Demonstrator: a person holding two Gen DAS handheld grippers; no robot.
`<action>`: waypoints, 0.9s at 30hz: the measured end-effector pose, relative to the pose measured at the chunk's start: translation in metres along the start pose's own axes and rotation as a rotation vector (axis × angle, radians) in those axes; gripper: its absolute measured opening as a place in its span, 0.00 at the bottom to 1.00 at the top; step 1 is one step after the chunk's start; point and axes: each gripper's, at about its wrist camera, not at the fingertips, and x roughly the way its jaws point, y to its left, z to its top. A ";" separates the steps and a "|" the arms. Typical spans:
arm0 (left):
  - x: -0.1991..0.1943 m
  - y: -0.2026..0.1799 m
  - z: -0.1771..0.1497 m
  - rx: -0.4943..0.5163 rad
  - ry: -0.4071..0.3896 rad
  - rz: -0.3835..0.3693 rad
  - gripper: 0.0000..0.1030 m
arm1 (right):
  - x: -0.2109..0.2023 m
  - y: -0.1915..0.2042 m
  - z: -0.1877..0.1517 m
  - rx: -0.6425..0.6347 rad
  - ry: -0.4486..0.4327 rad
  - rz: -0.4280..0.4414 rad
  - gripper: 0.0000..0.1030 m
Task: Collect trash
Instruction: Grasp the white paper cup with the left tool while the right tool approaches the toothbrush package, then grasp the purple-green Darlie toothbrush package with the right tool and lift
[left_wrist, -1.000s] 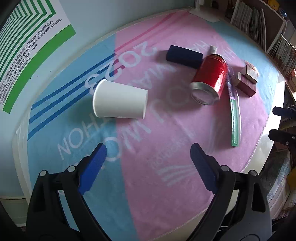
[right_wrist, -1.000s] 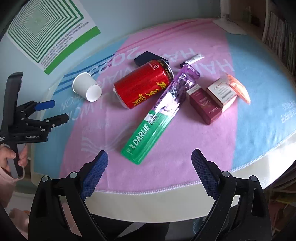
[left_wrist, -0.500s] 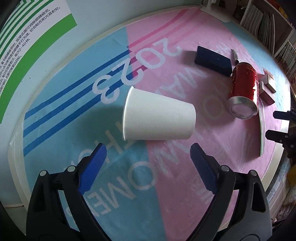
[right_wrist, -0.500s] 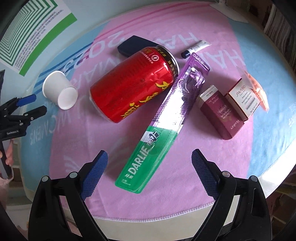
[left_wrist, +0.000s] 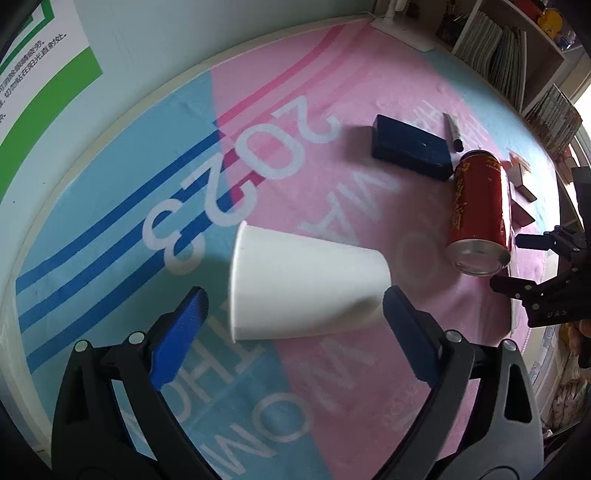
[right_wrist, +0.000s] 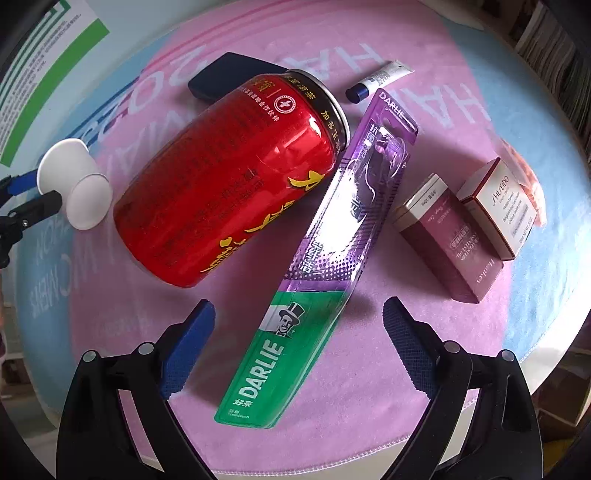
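White cup (left_wrist: 303, 288) between hand-held gripper (left_wrist: 293, 308) (agape)

The right gripper (right_wrist: 297, 321) is wide open over a green and purple toothbrush pack (right_wrist: 317, 258). A big red can (right_wrist: 229, 177) lies on its side next to the pack, maybe touching it. A white cup (right_wrist: 74, 184) lies far left. Two small boxes (right_wrist: 465, 229) sit on the right.
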 end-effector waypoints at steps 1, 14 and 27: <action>0.000 -0.002 0.001 0.009 -0.002 -0.011 0.81 | 0.001 0.000 -0.001 0.002 0.001 -0.008 0.89; 0.005 -0.054 -0.019 0.130 0.079 -0.150 0.00 | -0.020 -0.021 -0.025 0.013 -0.042 -0.018 0.34; -0.037 -0.078 -0.015 0.109 0.011 -0.090 0.00 | -0.069 -0.056 -0.042 0.046 -0.129 0.128 0.28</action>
